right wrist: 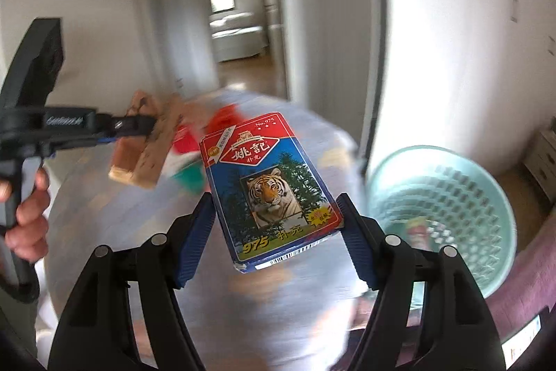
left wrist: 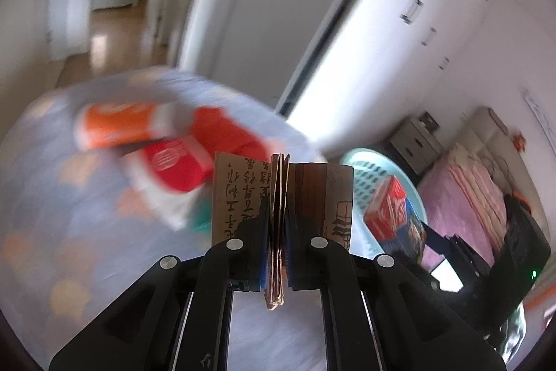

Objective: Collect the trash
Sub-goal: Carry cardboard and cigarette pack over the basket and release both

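Here, a flattened brown carton (left wrist: 283, 193) is pinched edge-on in the left gripper (left wrist: 277, 232), low centre. The tiger card box (right wrist: 269, 190) is clamped mid-frame by the right gripper (right wrist: 276, 221). A green basket (right wrist: 448, 218) is seen at right, red packs (left wrist: 173, 159) on the table (left wrist: 69, 232).

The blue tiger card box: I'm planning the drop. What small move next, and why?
Probably carry the blue tiger-print card box, clamped in the right gripper, rightward over the mint-green plastic mesh basket; the box is lifted off the table, and the basket sits open to its right.
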`<state>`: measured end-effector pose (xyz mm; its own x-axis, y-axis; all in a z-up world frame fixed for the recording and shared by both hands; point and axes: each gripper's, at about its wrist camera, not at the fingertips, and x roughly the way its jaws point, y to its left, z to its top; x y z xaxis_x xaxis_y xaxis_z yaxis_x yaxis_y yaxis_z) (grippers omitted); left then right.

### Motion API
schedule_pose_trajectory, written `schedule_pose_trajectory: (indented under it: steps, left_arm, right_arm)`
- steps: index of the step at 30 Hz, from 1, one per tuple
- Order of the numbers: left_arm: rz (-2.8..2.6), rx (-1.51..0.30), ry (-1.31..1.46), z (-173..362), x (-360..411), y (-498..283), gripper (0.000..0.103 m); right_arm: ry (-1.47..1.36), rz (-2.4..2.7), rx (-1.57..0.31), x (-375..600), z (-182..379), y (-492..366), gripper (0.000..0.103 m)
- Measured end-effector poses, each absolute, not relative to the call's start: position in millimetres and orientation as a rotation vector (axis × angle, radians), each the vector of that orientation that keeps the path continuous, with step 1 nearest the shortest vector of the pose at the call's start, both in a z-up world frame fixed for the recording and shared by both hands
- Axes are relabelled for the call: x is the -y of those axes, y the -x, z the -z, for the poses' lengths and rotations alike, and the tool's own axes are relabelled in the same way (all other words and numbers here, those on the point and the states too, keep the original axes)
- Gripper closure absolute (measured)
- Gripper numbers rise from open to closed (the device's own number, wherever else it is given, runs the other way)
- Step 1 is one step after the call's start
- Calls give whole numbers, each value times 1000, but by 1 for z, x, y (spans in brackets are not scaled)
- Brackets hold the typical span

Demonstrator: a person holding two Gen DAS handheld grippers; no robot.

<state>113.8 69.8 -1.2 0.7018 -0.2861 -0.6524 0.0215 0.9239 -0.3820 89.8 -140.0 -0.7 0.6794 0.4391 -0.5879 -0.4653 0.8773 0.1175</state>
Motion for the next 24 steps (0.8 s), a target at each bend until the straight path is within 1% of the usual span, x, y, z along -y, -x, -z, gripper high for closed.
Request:
schedule_pose_trajectory:
  steps: [8,13,17,24]
  left_arm:
    - [317,-797,274,-3,19,-170,98]
    - [380,-816,220,4,74,-204,98]
    - [409,-871,169,29,115,-230,98]
    - [435,-963,159,75,146,-256,98]
  right_arm:
    - [-99,-300,-683,218,6,-132,36]
    - [-213,-148,-757,264,26,-158,36]
    - [-315,-31,-851,297,52,-177,36]
    - [-353,30,-884,319,61,-183,36]
